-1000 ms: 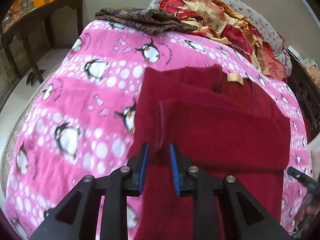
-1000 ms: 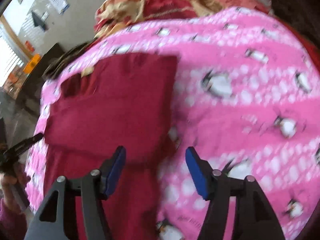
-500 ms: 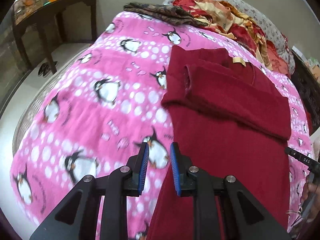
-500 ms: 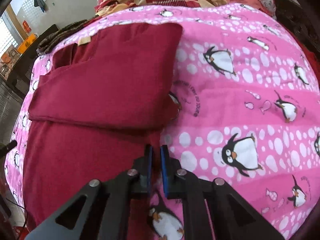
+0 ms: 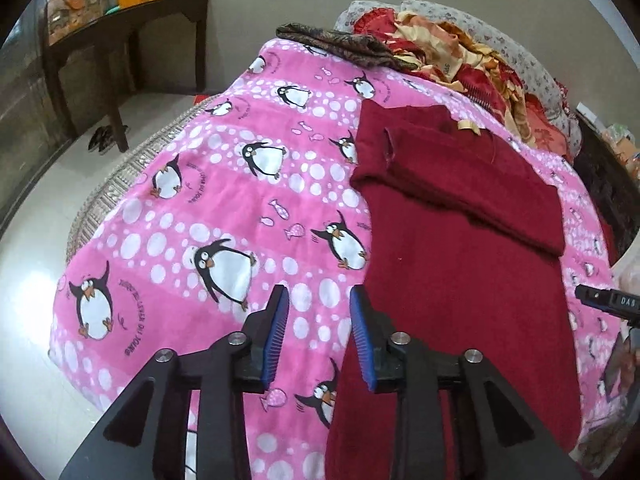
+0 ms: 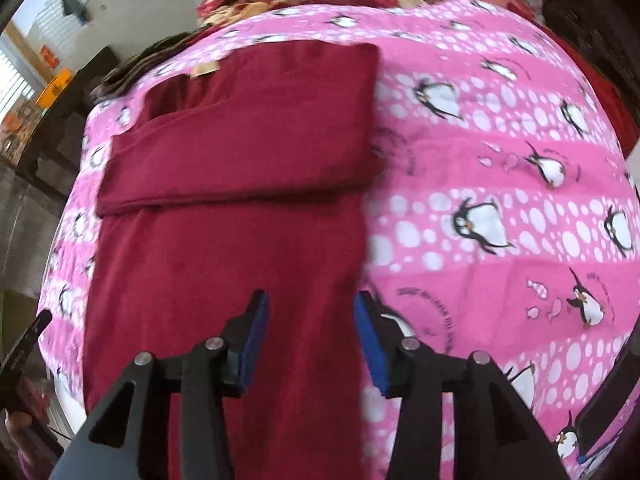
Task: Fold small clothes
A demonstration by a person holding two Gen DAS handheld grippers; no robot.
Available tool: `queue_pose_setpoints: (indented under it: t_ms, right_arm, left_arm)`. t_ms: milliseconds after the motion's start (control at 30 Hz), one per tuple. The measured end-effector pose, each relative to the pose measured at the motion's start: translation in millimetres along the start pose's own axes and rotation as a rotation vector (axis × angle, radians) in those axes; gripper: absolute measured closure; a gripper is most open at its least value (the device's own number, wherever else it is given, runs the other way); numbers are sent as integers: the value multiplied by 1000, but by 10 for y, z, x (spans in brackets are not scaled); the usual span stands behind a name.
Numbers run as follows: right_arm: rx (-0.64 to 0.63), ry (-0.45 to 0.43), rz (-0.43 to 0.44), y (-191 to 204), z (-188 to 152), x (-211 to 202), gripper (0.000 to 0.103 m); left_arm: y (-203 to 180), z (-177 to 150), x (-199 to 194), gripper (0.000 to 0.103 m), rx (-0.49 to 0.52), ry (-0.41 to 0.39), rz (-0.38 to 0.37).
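Observation:
A dark red garment (image 5: pixel 460 280) lies flat on the pink penguin blanket (image 5: pixel 224 200), its top part folded down into a band (image 5: pixel 472 184) with a tan label (image 5: pixel 468 126) near the collar. My left gripper (image 5: pixel 318 304) hovers over the blanket just left of the garment's near left edge; its jaws are opening and hold nothing. In the right wrist view the garment (image 6: pixel 224 248) fills the left half. My right gripper (image 6: pixel 310 308) hangs over its right edge, jaws opening, with the cloth below them and not pinched.
A heap of red and patterned bedding (image 5: pixel 460 52) and a dark folded cloth (image 5: pixel 340 44) lie at the far end of the bed. A dark wooden table (image 5: pixel 120 28) stands left on the pale floor. The other gripper's tip (image 5: pixel 608 302) shows at the right.
Both grippers have drawn back toward the near end of the garment. The left one let go of the folded band and slid left over the blanket. The right one shut, then opened again.

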State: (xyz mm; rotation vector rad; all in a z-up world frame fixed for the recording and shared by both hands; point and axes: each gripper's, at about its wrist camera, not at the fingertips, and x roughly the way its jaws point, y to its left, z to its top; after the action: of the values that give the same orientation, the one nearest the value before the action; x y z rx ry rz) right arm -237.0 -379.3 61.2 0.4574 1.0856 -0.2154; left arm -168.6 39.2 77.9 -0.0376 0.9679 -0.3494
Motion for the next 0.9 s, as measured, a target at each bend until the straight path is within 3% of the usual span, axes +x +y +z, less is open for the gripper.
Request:
queue_pose_setpoints:
  t_ms: [167, 433, 767, 900]
  right_arm:
    - [-72, -13, 7, 190, -141, -180, 34]
    - [-42, 14, -16, -52, -533, -213, 33]
    - [-70, -56, -64, -199, -1062, -348, 27]
    - [-1, -49, -10, -335, -1169, -298, 27]
  left_arm:
    - [-127, -89, -26, 88, 21, 14, -42]
    - [-321, -225, 57, 88, 53, 84, -137]
    - [-78, -205, 143, 88, 71, 102, -48]
    - [-84, -280, 172, 88, 71, 140, -55]
